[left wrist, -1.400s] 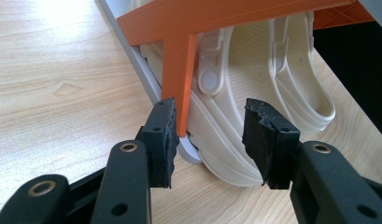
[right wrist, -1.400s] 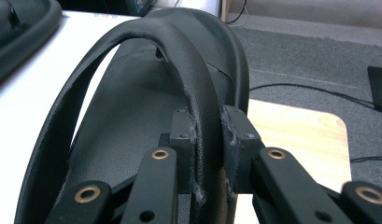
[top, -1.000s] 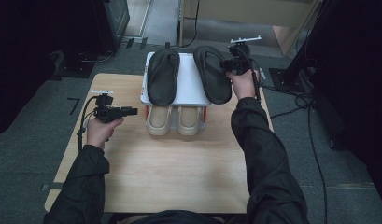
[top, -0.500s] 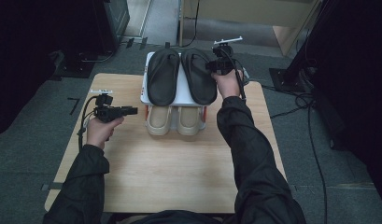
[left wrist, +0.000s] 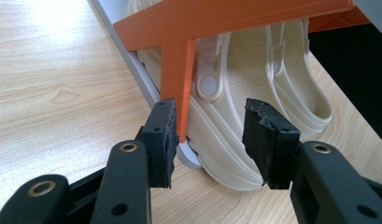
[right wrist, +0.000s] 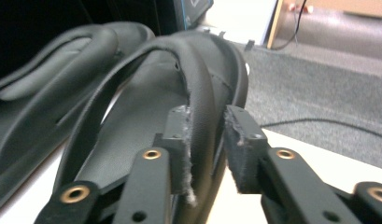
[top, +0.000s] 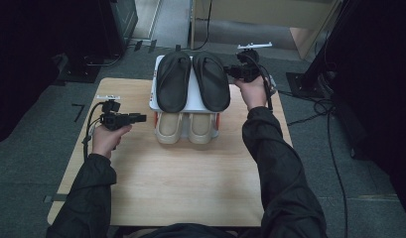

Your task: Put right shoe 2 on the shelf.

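Right black sandal (top: 212,79) now beside its mate (top: 173,80)

The wooden bench (top: 190,183) stands on grey carpet (top: 36,168), its pale grain bare across the near half. On its far edge sits a small white rack (top: 193,101) with orange side supports (left wrist: 179,70) — a pair of cream clogs (top: 185,126) is tucked on its lower level, toes toward the person. Beyond the bench, black cables (top: 334,148) trail over the floor at the right, and a light wooden cabinet (top: 270,12) stands at the back — dark equipment (top: 116,25) to its left.
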The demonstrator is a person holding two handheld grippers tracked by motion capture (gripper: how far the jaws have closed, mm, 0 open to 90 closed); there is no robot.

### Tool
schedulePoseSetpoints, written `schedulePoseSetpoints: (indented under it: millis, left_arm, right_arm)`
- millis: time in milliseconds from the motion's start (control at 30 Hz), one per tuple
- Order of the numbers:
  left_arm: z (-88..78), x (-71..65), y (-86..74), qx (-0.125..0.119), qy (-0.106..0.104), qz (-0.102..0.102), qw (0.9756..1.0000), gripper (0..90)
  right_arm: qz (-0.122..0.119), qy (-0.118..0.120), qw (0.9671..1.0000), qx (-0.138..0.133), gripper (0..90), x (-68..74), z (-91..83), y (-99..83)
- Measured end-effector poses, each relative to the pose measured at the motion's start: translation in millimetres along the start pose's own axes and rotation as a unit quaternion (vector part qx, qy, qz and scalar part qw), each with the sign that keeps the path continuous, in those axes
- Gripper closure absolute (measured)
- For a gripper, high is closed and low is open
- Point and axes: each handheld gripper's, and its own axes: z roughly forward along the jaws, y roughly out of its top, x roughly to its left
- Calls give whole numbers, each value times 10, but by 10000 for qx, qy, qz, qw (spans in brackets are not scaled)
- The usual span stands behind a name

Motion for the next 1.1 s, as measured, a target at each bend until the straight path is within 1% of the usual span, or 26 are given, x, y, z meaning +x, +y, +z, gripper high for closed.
schedulePoseSetpoints:
  millis: [100, 200, 300, 400, 433, 600, 667, 700, 833, 1000, 1100]
  left_arm:
    - [-6, 8, -1, -5, 6, -19, 10000, 547]
    - [-8, 11, -1, -1, 16, -17, 10000, 546]
    - [-4, 9, -2, 5, 11, -15, 10000, 546]
    - [-2, 13, -3, 17, 14, -4, 10000, 546]
    - [-3, 14, -3, 17, 16, -4, 10000, 546]
    - [-7, 18, -3, 13, 15, -11, 10000, 546]
    - [-8, 19, -3, 3, 11, -15, 10000, 546]
    - [-8, 19, -3, 1, 13, -13, 10000, 546]
    - [-6, 21, -3, 8, 16, -18, 10000, 546]
    - [-6, 24, -3, 25, 14, -12, 10000, 546]
    - [-8, 24, -3, 19, 13, -24, 10000, 546]
  right_arm:
    - [-9, 49, 9999, -99, 734, -47, -85, -16]
    - [-80, -76, 9999, -53, 742, -119, -118, -69]
    - [-132, -138, 9998, 35, 741, -196, -88, -162]
    - [-129, -147, 9997, 126, 738, -221, -30, -256]
    - [-174, -152, 9996, 181, 737, -225, -9, -281]
    - [-179, -38, 9994, 284, 740, -189, 80, -361]
    - [-222, -67, 9994, 248, 743, -160, 91, -371]
    - [-197, -36, 9995, 252, 743, -152, 94, -372]
    - [-221, 13, 9994, 249, 743, -111, 99, -379]
    - [-217, 144, 9993, 269, 735, -46, 124, -387]
    - [-283, 192, 9991, 251, 735, -8, 138, -386]
